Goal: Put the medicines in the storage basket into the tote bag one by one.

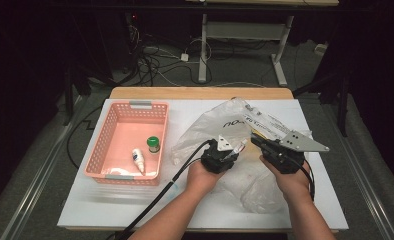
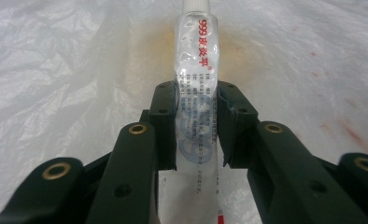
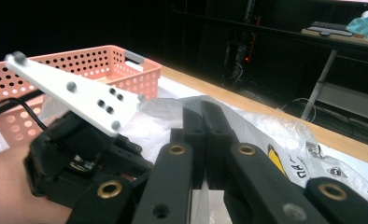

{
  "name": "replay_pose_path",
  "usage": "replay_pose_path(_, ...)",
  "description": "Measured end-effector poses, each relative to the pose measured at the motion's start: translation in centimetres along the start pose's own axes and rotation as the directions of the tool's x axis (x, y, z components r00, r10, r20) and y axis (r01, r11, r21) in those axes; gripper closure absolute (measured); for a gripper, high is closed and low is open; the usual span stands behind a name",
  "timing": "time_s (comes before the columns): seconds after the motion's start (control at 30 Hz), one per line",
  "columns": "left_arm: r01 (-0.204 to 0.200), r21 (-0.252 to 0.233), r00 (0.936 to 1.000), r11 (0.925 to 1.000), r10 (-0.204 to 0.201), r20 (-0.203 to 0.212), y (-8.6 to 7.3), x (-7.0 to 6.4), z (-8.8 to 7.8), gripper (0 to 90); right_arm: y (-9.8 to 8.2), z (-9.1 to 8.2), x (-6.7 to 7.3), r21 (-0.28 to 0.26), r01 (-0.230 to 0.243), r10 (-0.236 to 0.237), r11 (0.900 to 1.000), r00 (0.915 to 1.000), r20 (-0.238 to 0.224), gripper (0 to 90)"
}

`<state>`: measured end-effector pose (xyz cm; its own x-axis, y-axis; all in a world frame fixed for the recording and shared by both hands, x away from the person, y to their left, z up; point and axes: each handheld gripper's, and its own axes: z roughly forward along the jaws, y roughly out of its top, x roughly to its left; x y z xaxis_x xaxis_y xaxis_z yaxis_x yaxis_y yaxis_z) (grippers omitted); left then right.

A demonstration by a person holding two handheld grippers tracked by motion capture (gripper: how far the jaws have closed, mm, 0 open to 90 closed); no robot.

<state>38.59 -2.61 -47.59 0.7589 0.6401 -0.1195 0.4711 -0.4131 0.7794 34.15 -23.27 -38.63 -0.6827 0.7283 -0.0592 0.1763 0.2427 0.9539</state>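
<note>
A white ointment tube [image 2: 197, 56] with red print is pinched across its middle by my left gripper [image 2: 196, 116], and its white cap end points away over the clear plastic bag [image 2: 70, 70]. From above, the left gripper [image 1: 233, 150] holds the tube [image 1: 241, 145] at the crumpled bag [image 1: 220, 125] in the middle of the table. My right gripper [image 1: 255, 139] sits just to the right of it, jaws pressed together on a fold of the bag. In the right gripper view, the right gripper [image 3: 203, 116] clamps the bag film [image 3: 285, 130].
A pink perforated basket [image 1: 110, 127] stands at the left of the white table top [image 1: 85, 205]; it holds a small white bottle [image 1: 138, 159] and a green-capped jar [image 1: 153, 144]. The left gripper's cable [image 1: 160, 197] trails toward the near edge. Table legs and cables lie beyond the far edge.
</note>
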Motion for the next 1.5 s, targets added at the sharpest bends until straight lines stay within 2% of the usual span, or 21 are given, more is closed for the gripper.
replay_pose_path(0.27, 0.007, 0.011, 1.0, 0.9999, -0.007, 0.0, -0.4, 0.2, 1.0, 68.2, -0.1, 0.0, -0.2, 0.002, -0.007, 0.007, 1.0, 1.0, 0.003, 90.0)
replay_pose_path(0.5, -0.006, -0.004, 0.9996, 1.0, 0.006, 0.029, -0.2, -0.3, 0.2, 59.8, -0.2, 0.0, -0.2, 0.004, -0.01, 0.01, 1.0, 0.9999, 0.004, 90.0)
replay_pose_path(0.63, -0.021, -0.012, 0.9988, 0.9997, 0.021, 0.044, -0.2, -0.8, -0.9, 56.6, -0.2, 0.0, -0.2, 0.005, -0.009, 0.009, 1.0, 1.0, 0.003, 90.0)
replay_pose_path(0.87, -0.003, -0.025, 0.9966, 0.9997, 0.005, 0.083, -1.1, -1.5, -2.8, 50.1, -0.2, -0.1, -0.2, 0.005, -0.01, 0.01, 1.0, 0.9999, 0.0, 90.0)
replay_pose_path(1.0, -0.003, -0.03, 0.9959, 0.9996, 0.005, 0.09, -1.8, -1.8, -3.9, 47.5, -0.2, -0.1, -0.2, 0.005, -0.007, 0.007, 1.0, 1.0, -0.001, 90.0)
replay_pose_path(1.03, 0.012, -0.026, 0.9946, 0.9996, -0.009, 0.104, -2.0, -1.9, -4.2, 46.8, -0.2, -0.1, -0.2, 0.006, -0.007, 0.007, 1.0, 1.0, -0.002, 90.0)
replay_pose_path(1.1, 0.009, -0.035, 0.9947, 0.9994, -0.005, 0.102, -2.3, -1.8, -4.8, 45.3, -0.2, -0.1, -0.1, 0.006, -0.005, 0.005, 1.0, 1.0, -0.005, 90.0)
replay_pose_path(1.27, 0.013, -0.05, 0.9909, 0.9986, -0.006, 0.135, -3.4, -1.6, -6.4, 42.2, -0.2, 0.0, 0.1, 0.01, -0.006, 0.006, 1.0, 0.9999, -0.012, 90.0)
replay_pose_path(1.37, 0.018, -0.062, 0.9877, 0.9979, -0.008, 0.156, -3.9, -1.5, -7.5, 38.2, -0.3, 0.0, 0.1, 0.011, -0.007, 0.007, 1.0, 0.9999, -0.011, 90.0)
replay_pose_path(1.5, 0.008, -0.064, 0.9907, 0.9979, 0.0, 0.136, -4.2, -1.6, -9.1, 26.9, -0.3, 0.0, 0.1, 0.009, -0.012, 0.012, 1.0, 0.9999, -0.011, 90.0)
